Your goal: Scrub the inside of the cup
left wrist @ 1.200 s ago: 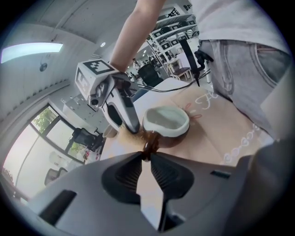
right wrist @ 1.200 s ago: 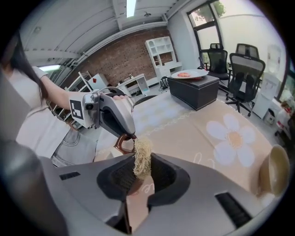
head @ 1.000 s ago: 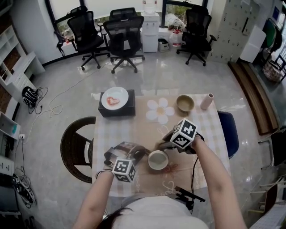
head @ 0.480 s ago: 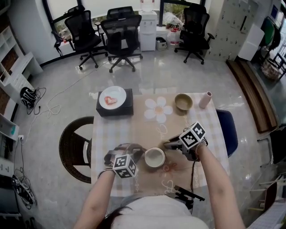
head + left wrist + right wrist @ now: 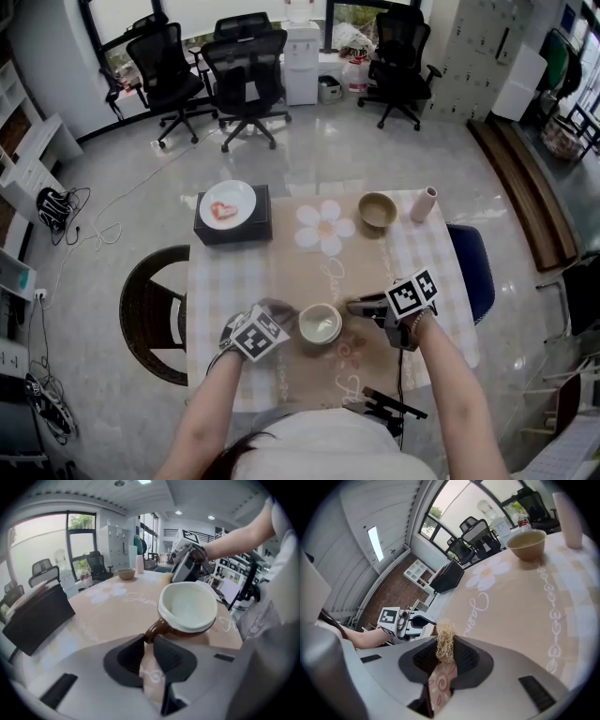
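The left hand-held gripper [image 5: 281, 319] pinched the handle of the brown, white-lined ceramic cup [image 5: 320, 324] on the table [image 5: 281, 267]. The right hand-held gripper [image 5: 361, 305], clamping a straw-coloured fibre scrubber [image 5: 444, 641], lay just right of its open mouth.

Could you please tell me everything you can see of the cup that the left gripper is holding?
The cup is small and round, ceramic-looking, cream-white inside and at the rim, glossy brown outside, with a brown handle. It sits mouth up over the tan runner and looks empty. The left gripper is shut on the handle; the right gripper holds its scrubber beside the cup, outside it.
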The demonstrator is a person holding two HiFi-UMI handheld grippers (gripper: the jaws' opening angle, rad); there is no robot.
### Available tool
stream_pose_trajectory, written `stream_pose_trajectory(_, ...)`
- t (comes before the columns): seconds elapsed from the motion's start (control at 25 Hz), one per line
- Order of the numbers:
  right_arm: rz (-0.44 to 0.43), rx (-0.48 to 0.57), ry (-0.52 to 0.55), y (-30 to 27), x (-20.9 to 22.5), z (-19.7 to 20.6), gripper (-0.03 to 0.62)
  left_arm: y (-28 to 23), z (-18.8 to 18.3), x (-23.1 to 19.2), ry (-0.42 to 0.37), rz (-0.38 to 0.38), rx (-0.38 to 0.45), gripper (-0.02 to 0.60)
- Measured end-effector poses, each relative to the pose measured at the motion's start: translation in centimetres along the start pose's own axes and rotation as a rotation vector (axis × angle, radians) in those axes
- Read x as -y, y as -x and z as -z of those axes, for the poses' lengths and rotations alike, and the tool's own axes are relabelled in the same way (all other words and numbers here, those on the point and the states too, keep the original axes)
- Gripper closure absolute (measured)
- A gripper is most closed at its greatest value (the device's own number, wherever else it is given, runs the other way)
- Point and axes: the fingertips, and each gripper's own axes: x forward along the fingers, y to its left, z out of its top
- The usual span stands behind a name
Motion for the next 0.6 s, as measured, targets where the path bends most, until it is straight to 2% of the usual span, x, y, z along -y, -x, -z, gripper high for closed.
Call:
stream_pose_trajectory(0.36, 0.013, 0.098, -0.122, 1.2, 0.5, 1.3, 0.52, -0.1, -0.5, -0.5, 0.244, 0.019, 0.042, 0.518)
stream_pose_trajectory(0.48, 0.012, 0.134, -0.18, 1.4, 0.7, 1.8, 0.52, -0.1, -0.7, -0.7, 0.341, 0.021, 0.058, 0.518)
stream_pose_trajectory(0.6, 0.01, 0.171, -0.249, 1.7, 0.8, 2.2, 0.52, 0.1, -0.8, -0.8, 0.404, 0.017, 0.06, 0.518)
